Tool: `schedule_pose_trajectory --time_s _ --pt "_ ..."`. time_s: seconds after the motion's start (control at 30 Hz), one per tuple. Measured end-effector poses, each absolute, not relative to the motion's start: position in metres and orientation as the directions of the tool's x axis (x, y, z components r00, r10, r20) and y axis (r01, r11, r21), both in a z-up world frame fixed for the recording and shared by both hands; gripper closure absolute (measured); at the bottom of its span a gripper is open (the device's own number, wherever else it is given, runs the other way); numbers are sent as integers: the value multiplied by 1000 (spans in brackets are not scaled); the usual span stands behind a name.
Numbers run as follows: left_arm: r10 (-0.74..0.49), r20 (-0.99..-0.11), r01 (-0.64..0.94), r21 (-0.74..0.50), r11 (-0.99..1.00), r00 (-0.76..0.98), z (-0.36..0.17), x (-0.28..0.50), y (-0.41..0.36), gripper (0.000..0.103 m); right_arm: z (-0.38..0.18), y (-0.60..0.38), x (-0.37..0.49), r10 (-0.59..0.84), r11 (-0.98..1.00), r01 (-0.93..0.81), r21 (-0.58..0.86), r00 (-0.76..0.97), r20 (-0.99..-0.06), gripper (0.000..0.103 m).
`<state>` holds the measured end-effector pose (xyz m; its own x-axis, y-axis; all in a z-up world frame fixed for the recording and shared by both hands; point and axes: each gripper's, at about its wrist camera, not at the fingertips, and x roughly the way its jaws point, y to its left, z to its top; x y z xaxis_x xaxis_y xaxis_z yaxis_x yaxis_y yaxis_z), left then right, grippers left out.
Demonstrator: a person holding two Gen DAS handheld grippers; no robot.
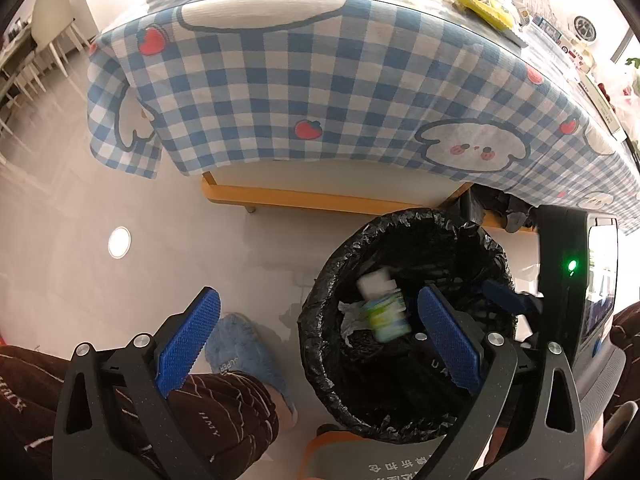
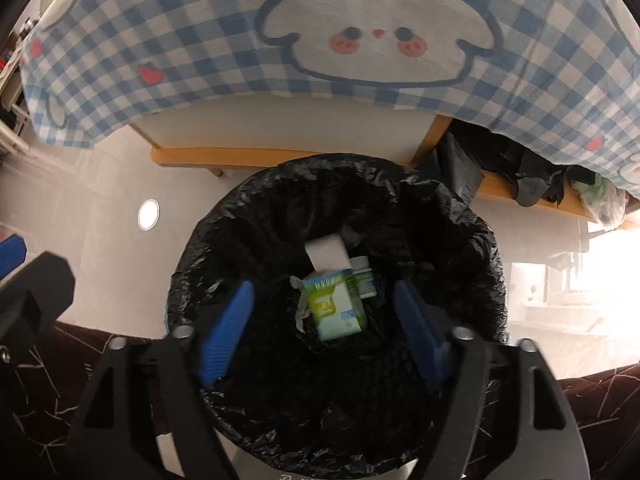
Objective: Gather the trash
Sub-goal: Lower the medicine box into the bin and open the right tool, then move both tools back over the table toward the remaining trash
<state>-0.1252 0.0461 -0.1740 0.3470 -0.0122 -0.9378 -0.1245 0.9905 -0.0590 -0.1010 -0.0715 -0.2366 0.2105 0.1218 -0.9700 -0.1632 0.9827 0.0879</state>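
Beneath the checkered tabletop (image 2: 200, 40), we see a green carton (image 2: 338, 308) in the bin (image 2: 460, 216), below our right hand-held gripper's (image 2: 320, 324) wide, empty jaws; only the left view shows a slipper (image 1: 244, 348).

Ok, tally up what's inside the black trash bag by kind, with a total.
Green and white carton: 1
White block: 1
Small white-capped bottle: 1
Crumpled wrapper: 1
Total: 4 visible in the trash bag; anything underneath is hidden.

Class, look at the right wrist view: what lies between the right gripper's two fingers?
A green-and-white carton, untouched by either finger, lying in the black-lined bin. The right wrist view shows it.
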Motion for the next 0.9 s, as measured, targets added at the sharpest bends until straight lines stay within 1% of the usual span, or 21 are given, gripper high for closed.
schedule_pose_trajectory --time_s 0.07,0.23,0.6,0.9 --pt "-13 -938 -125 -60 990 347 -174 -124 46 6 -235 -81 -96 115 987 -137 87 210 -971 15" --pt "-18 -937 -116 -63 991 350 -171 -122 42 6 -220 -110 -87 95 994 -67 81 226 -970 9" --pt "-27 -922 -54 -51 997 385 -153 -116 22 6 -167 -155 -85 37 999 -25 31 320 -947 8" --pt "-17 -904 -37 -37 999 427 -128 -102 8 6 -118 -177 -87 17 999 -45 -3 436 -900 8"
